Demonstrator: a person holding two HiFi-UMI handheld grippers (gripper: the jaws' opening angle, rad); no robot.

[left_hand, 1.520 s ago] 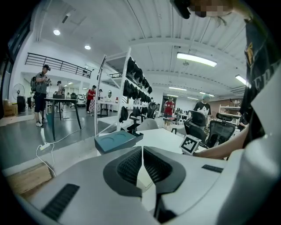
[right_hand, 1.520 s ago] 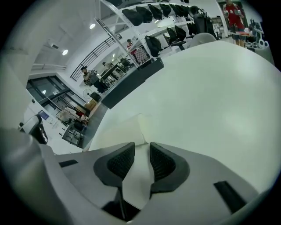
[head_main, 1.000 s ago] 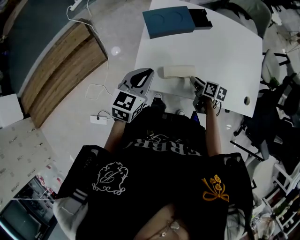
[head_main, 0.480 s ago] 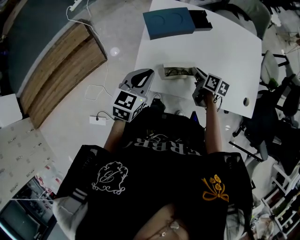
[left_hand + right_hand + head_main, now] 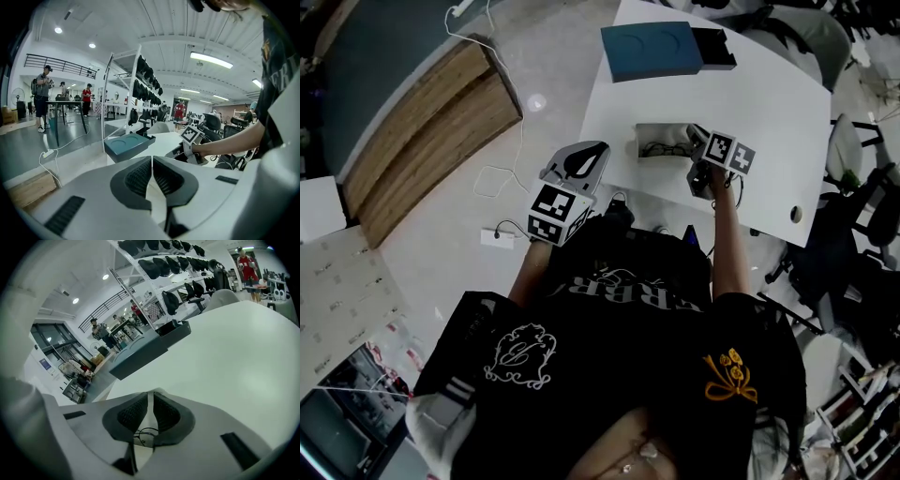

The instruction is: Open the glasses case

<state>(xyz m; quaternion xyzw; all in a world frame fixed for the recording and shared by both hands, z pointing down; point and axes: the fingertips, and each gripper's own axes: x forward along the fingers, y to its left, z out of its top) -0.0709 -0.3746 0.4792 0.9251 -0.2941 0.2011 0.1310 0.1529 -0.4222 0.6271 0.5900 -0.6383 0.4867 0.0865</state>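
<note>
The cream glasses case (image 5: 659, 142) lies near the front edge of the white table (image 5: 769, 103). It stands open, and dark glasses (image 5: 664, 149) show inside. My right gripper (image 5: 695, 137) is at the case's right end, shut on the edge of the lid. In the right gripper view the thin pale lid (image 5: 151, 406) sits between the closed jaws (image 5: 151, 397), with the glasses (image 5: 143, 434) just below. My left gripper (image 5: 583, 161) hangs off the table's left front corner, shut and empty (image 5: 152, 161). It touches nothing.
A blue tray (image 5: 652, 49) and a black box (image 5: 713, 47) sit at the table's far end. A round cable hole (image 5: 794, 214) is near the front right corner. A wooden bench (image 5: 422, 131) and floor cables (image 5: 502, 173) lie to the left.
The case was closed a second ago and is now open with the glasses showing. My right gripper moved up and away with the lid. The left gripper stayed put.
</note>
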